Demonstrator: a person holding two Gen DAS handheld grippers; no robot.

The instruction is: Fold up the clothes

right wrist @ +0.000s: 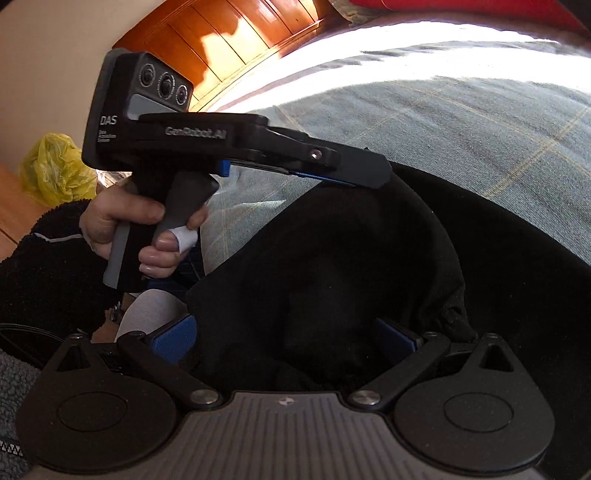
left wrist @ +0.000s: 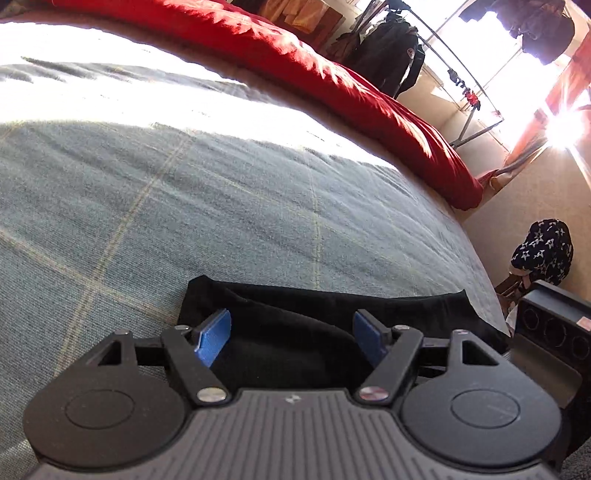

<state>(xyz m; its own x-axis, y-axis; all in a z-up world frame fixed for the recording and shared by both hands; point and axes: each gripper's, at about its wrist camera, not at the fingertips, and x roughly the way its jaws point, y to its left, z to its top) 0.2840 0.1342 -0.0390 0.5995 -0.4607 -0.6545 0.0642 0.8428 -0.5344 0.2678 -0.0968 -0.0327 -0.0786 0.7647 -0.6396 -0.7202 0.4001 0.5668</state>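
Note:
A black garment [left wrist: 295,314] lies crumpled near the close edge of a grey-blue checked bedspread [left wrist: 184,192]. My left gripper [left wrist: 291,334] is open, its blue pads [left wrist: 214,338] standing apart with the black cloth between and below them. In the right wrist view the same black garment [right wrist: 332,266] fills the middle. My right gripper [right wrist: 288,338] is open wide, with bunched cloth lying between its blue pads [right wrist: 177,336]. The left gripper [right wrist: 380,173] shows from the side, held by a person's hand [right wrist: 125,218], its tips over the garment's upper fold.
A red duvet [left wrist: 332,85] runs along the bed's far side. Beyond it stand a clothes rack [left wrist: 443,55] with dark clothes and a star-patterned bundle [left wrist: 543,247]. A yellow plastic bag [right wrist: 51,170] sits on the floor and wooden panelling [right wrist: 229,33] lies behind the bed.

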